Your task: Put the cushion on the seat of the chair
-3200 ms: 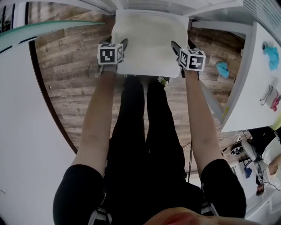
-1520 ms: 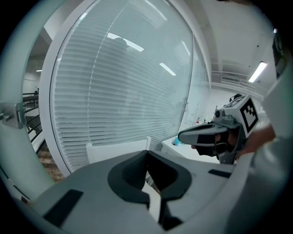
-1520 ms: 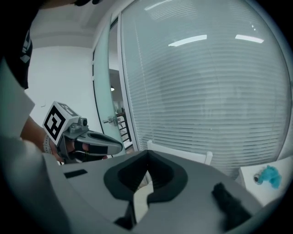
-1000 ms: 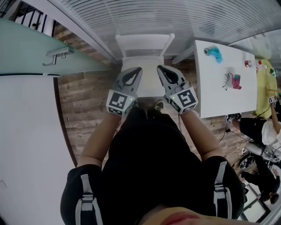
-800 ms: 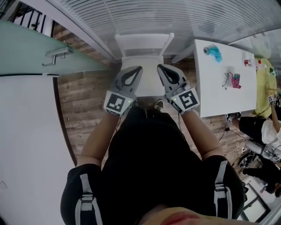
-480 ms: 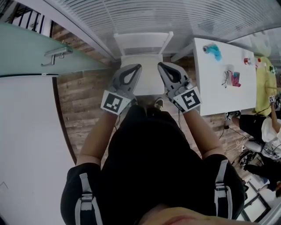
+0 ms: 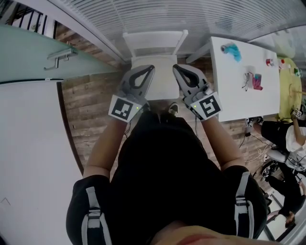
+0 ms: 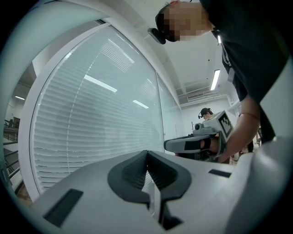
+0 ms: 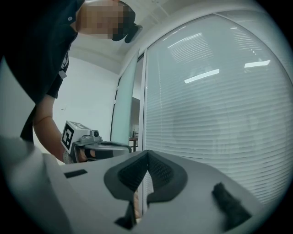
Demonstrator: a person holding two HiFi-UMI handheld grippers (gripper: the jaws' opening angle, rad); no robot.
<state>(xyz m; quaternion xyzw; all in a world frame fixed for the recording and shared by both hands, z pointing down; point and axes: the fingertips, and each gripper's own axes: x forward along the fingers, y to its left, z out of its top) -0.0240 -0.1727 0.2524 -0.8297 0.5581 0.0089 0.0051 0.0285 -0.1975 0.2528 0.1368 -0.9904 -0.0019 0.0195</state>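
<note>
Grippers are both lifting clear of the chair; the left gripper (image 7: 150,70) and the right gripper (image 7: 176,69) are each clenched on nothing, pointing level toward the window blinds (image 7: 191,14); the cushion (image 7: 162,79) appears to be lying on the seat of the white chair (image 7: 154,36), though pale on pale is hiding its edges; the task is looking finished. Unlike the earliest frame, the jaws are no longer flanking the cushion; the person is standing taller.

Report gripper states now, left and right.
Left gripper: closed, holding nothing.
Right gripper: closed, holding nothing.
</note>
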